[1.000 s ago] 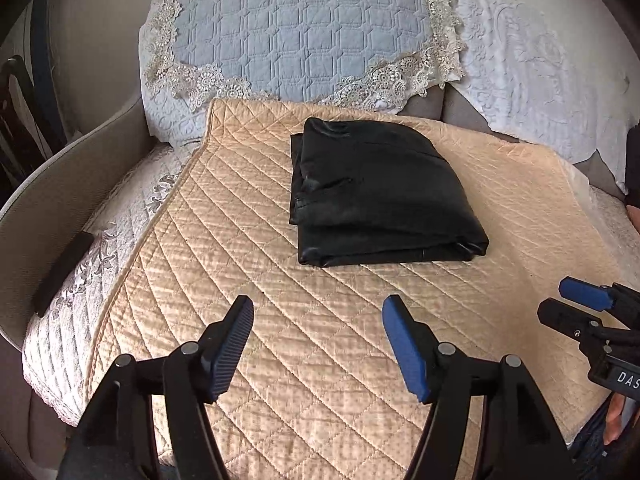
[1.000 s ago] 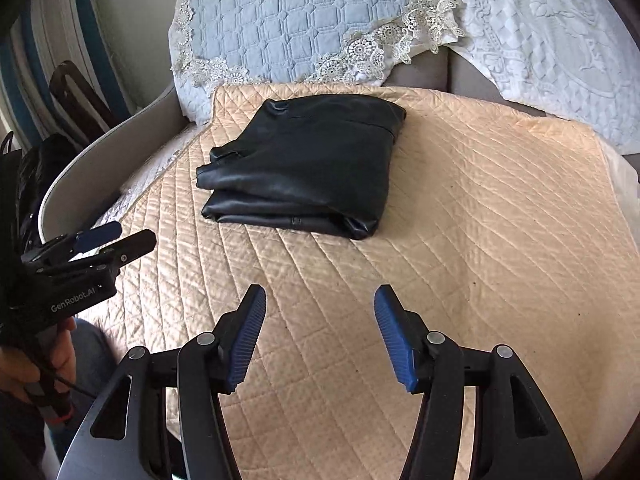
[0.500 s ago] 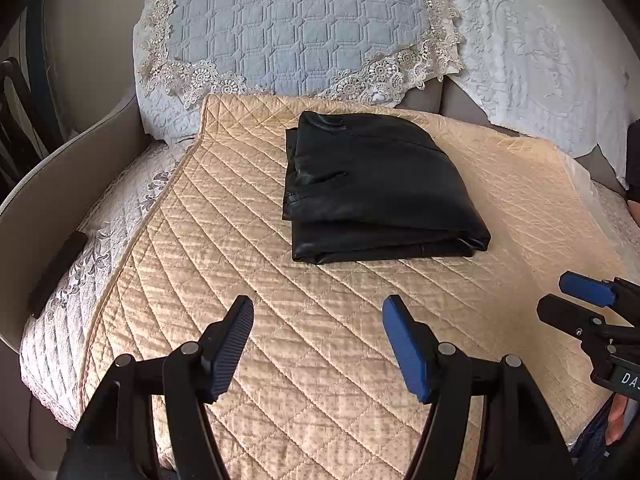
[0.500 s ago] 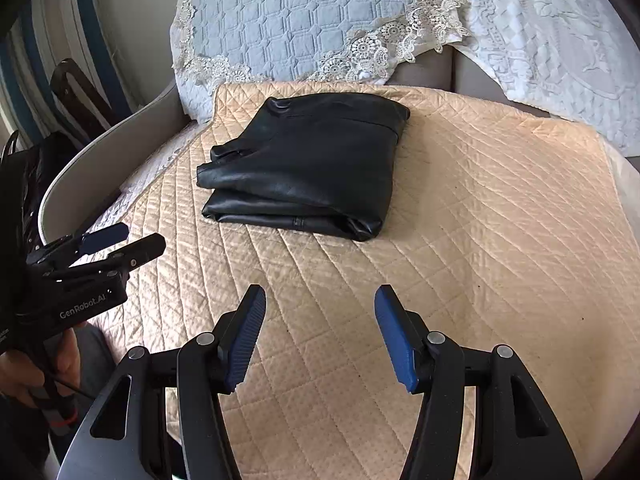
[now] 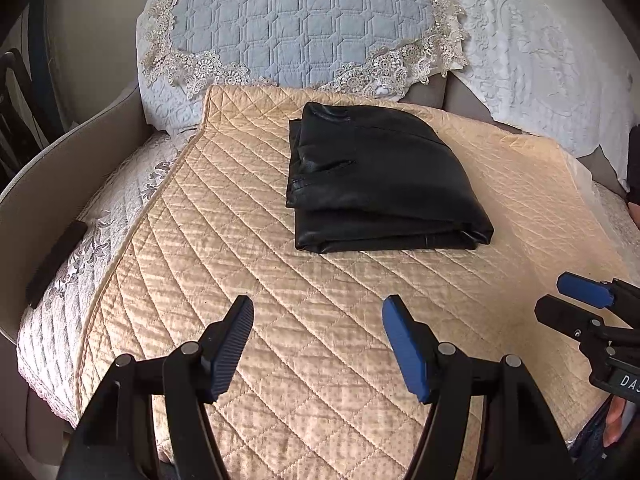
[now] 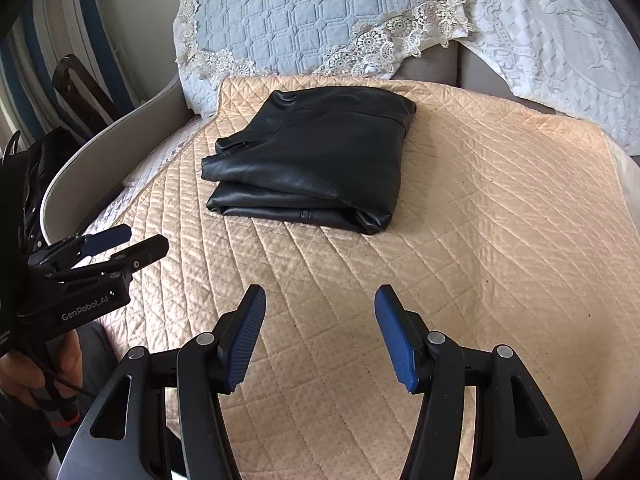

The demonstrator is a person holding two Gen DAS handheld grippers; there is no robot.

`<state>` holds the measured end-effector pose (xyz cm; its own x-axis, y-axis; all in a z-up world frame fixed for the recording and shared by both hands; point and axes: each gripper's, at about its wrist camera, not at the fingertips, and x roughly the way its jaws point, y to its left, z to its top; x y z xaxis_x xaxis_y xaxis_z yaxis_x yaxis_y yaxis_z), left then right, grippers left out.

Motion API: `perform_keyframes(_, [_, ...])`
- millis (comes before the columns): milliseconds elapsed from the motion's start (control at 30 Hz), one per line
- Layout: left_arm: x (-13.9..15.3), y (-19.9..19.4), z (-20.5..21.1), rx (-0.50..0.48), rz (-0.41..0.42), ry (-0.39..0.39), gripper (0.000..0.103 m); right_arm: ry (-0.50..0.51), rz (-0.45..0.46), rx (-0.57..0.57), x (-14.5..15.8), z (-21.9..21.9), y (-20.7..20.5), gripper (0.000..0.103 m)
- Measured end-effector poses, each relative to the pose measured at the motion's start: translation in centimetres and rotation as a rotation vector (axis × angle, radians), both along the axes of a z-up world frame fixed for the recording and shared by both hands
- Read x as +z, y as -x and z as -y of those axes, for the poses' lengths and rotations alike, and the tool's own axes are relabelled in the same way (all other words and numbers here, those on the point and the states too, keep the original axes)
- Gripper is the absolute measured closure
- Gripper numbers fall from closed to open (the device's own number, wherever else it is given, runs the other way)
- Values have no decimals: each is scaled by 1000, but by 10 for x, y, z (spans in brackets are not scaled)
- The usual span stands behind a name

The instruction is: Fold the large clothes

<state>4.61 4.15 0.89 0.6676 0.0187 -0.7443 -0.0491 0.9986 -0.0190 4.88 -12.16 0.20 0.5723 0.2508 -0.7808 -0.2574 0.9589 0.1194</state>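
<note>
Black garment [image 5: 376,176], folded into a compact stack, lies at upper centre of frame on the beige quilt [image 5: 280,300]. Left gripper [image 5: 318,340] at bottom centre of its own view: jaws wide, nothing between them, well short of the garment. Right gripper [image 6: 320,332] likewise: jaws wide, empty, over bare quilt. Blue cushion [image 5: 304,20] stands behind the garment at top of frame.
</note>
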Motion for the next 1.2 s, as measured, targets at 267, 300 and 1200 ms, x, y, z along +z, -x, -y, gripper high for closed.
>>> perform_keyframes(267, [-2, 0, -2, 6, -6, 22, 34, 0, -7, 8, -3, -2, 0, 45])
perform_keyframes(300, [-2, 0, -2, 6, -7, 24, 34, 2, -6, 10, -2, -2, 0, 45])
perform_keyframes(1200, [-2, -2, -2, 7, 1, 24, 33, 11, 8, 20, 3, -8, 0, 45])
